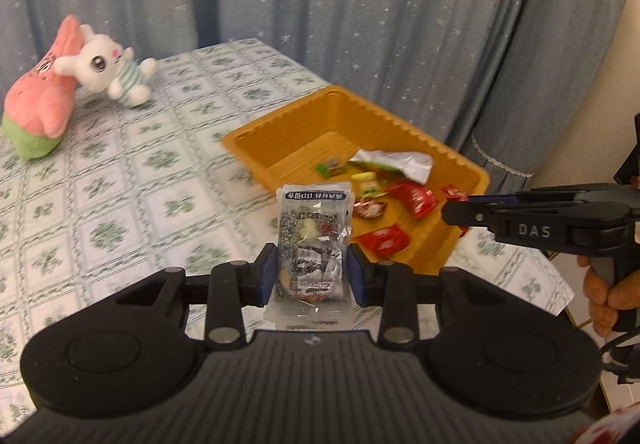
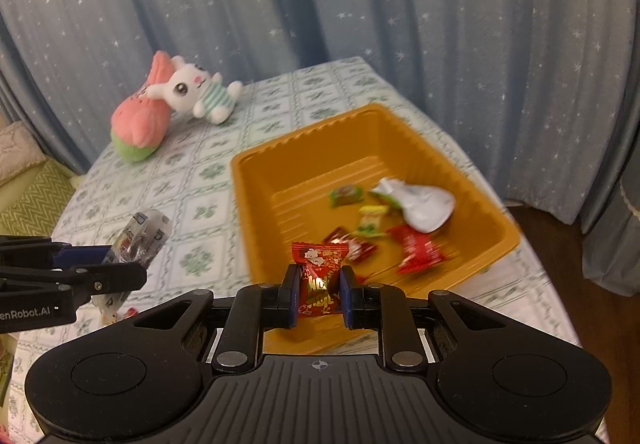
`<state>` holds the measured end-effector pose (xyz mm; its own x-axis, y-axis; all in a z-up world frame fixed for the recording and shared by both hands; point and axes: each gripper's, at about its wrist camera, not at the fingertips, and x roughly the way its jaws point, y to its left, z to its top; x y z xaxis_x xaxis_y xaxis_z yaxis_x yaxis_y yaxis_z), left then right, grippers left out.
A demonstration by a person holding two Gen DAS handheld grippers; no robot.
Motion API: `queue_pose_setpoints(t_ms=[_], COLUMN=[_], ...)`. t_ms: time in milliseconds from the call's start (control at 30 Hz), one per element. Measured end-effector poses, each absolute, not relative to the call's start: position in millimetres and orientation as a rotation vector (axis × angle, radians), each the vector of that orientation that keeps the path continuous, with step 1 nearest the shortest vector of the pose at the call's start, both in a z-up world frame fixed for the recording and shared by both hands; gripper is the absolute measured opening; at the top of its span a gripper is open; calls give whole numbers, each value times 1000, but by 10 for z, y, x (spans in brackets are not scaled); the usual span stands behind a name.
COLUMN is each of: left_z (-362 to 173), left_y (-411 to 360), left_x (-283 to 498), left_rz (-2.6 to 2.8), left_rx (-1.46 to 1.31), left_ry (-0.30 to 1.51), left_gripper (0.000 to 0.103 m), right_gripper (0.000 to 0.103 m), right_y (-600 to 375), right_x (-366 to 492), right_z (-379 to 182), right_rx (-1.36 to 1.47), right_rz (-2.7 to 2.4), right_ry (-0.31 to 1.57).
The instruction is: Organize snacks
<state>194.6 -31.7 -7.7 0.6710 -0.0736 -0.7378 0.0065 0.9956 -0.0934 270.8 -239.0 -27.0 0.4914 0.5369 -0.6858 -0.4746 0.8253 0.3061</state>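
Snacks in crinkly wrappers sit in both grippers and in the tray. A clear-and-grey plastic snack packet [image 1: 312,244] stands upright between the blue pads of the left gripper [image 1: 312,276], which is clamped on its lower half, above the worktop just beside the tray's near-left rim. A small red foil-wrapped candy [image 2: 319,284] is pinched in the right gripper [image 2: 319,298], narrowly closed on it, above the near edge of the tray.

That shallow orange plastic tray [image 2: 256,180] with ribbed walls lies toward the right side of the worktop, its right wall close to the table edge. Loose red, green and yellow candies and a crumpled white wrapper [image 2: 424,204] cluster in its near-right part; the far-left half of its floor is bare.

A floral green-and-white tablecloth [image 1: 120,172] covers the worktop, with broad open cloth left of the tray. At the far-left corner a white plush rabbit [image 1: 108,68] leans on a pink-and-green plush [image 1: 40,100], well apart from the tray. Star-patterned blue curtains [image 1: 360,4] hang close behind the far edge.
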Motion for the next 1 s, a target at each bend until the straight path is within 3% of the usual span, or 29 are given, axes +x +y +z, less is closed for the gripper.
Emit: queue_pose_setpoints(t_ms=[467, 1000], left_z=[-130, -377], left_y=[-853, -821], left_x=[2562, 3239], left_rz=[54, 202], left_rx=[-113, -147], left_ry=[840, 895], left_gripper=[35, 35], right_gripper=[21, 21], right_y=[-2626, -2445], right_x=[3308, 3910], right_z=[-340, -463], right_rx=[71, 80], right_rz=[686, 754], right_ry=[874, 881])
